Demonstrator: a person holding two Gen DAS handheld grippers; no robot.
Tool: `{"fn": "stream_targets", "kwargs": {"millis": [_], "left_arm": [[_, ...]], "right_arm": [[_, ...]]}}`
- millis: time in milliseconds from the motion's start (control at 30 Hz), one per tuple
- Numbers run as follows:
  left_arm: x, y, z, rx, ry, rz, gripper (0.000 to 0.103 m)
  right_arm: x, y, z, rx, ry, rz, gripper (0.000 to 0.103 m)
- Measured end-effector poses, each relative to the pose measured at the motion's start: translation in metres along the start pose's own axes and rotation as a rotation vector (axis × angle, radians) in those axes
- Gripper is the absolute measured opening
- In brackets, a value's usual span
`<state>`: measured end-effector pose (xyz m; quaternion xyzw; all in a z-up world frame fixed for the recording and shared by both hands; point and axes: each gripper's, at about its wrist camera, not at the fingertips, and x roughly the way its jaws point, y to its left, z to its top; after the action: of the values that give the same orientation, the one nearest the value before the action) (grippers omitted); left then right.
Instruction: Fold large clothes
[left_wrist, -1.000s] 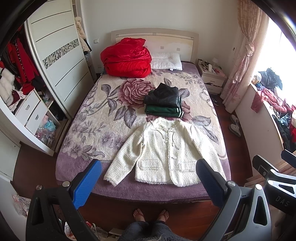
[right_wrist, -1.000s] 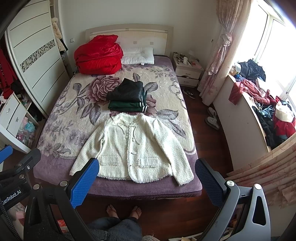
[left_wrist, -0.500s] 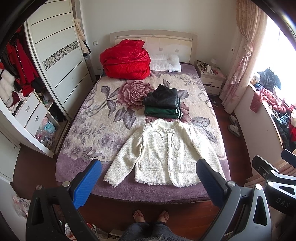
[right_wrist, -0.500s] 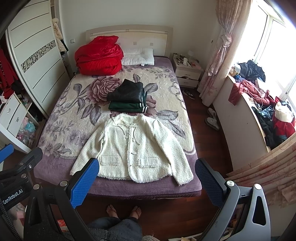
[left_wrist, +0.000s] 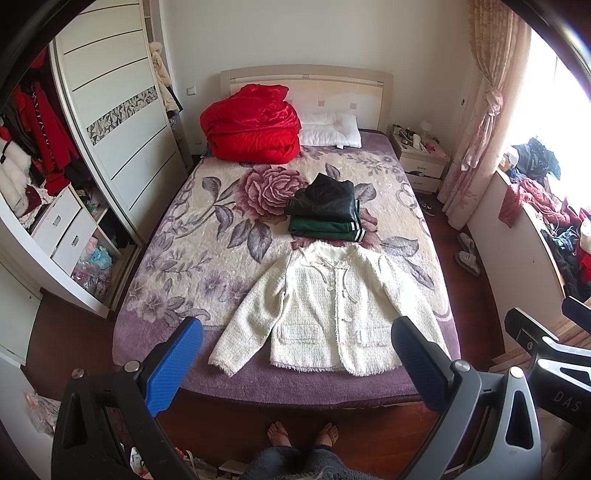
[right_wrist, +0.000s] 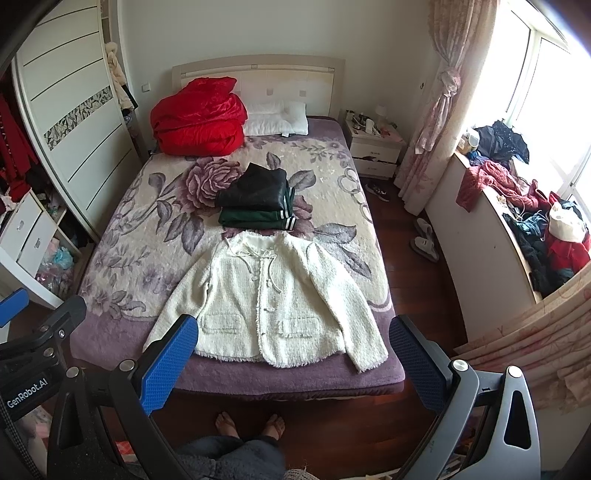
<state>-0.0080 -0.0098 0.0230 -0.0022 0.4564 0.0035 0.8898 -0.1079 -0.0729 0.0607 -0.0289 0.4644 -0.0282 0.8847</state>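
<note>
"GenRobot.AI" on left gripper, "DAS" on right gripper; both wide open, empty; jacket flat on bed

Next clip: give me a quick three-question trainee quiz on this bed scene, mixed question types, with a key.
1. True or false: the white jacket lies spread flat, unfolded.
2. What lies on top of the folded green garment? A) red duvet B) black garment C) pillow
3. Fill in: both the left gripper and the right gripper are ____ and hold nothing.

Key: 1 true; 2 B, the black garment; 3 open.
</note>
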Motion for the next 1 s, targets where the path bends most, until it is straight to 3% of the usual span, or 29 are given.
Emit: {"fn": "stream_targets", "kwargs": {"millis": [1000], "left_arm": [[0.002, 0.005, -0.001, -0.010, -0.014, -0.001, 0.103]], "right_arm": [[0.016, 0.008, 0.012, 0.005, 0.007, 0.023, 0.103]]}}
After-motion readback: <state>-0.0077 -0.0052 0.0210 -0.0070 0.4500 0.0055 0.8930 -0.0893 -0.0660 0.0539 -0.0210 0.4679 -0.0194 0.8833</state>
